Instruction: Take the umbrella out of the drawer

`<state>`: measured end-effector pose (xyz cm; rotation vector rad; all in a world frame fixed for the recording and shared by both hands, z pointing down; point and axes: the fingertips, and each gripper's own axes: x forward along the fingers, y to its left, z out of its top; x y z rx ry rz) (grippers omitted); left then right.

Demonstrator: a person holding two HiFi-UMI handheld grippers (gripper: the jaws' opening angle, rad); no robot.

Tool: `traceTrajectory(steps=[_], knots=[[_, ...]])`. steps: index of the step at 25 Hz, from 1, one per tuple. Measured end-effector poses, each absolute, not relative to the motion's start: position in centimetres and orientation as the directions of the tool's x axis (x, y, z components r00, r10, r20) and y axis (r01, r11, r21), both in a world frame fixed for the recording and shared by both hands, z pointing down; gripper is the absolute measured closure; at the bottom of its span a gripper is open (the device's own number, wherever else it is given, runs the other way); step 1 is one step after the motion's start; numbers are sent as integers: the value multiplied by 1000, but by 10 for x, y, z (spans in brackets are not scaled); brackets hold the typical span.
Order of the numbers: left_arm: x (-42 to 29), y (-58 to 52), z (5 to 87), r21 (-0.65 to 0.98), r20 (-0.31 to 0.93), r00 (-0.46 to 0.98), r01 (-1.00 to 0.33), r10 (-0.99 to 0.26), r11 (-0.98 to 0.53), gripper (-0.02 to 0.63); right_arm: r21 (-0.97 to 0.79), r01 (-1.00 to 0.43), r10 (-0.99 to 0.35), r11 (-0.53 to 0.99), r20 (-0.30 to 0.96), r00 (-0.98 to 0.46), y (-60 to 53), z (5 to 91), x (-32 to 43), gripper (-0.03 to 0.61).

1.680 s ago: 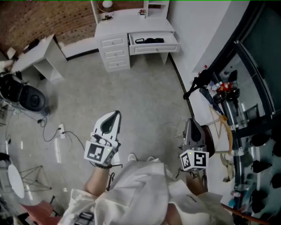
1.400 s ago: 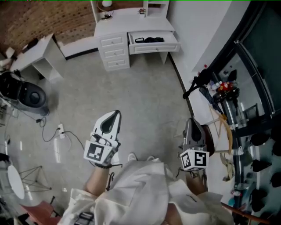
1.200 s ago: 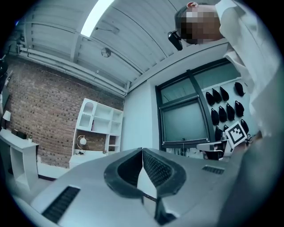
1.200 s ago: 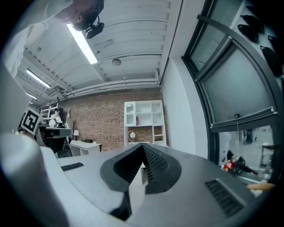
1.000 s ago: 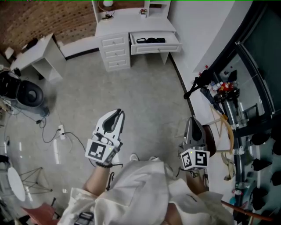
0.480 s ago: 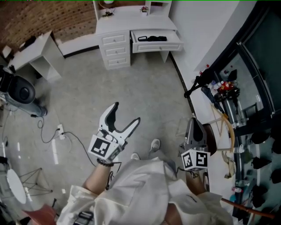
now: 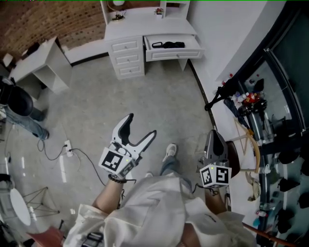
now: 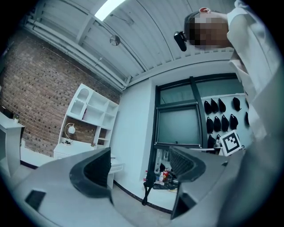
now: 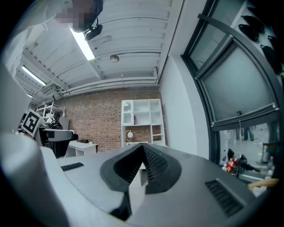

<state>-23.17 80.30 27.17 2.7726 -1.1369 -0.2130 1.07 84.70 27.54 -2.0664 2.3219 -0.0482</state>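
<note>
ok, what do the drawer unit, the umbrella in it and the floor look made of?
Drawer unit: probably white painted wood or laminate; flat, matte, uniform faces. Umbrella: black, likely fabric, too small to be sure. Floor: grey concrete or tile, faintly mottled.

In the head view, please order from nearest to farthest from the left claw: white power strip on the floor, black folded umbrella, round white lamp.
1. White power strip, on the floor, left.
2. Black folded umbrella, in the open white drawer ahead.
3. Round white lamp, at the desk's back.

umbrella (image 7: 168,45) lies in open drawer (image 7: 174,52), far ahead of both claws.
</note>
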Motion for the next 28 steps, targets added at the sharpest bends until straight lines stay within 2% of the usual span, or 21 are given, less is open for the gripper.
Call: traceTrajectory(steps=[22,28], knots=[[-85,570,266,138,-67,696,-703,-715,-698,218,-94,-978,-983,184,0,-185,606,288,140,561],[-68,528,266,134,-69,683,-716,-727,-685,219,-93,-976,-980,196,6,-197,558,293,159,561]])
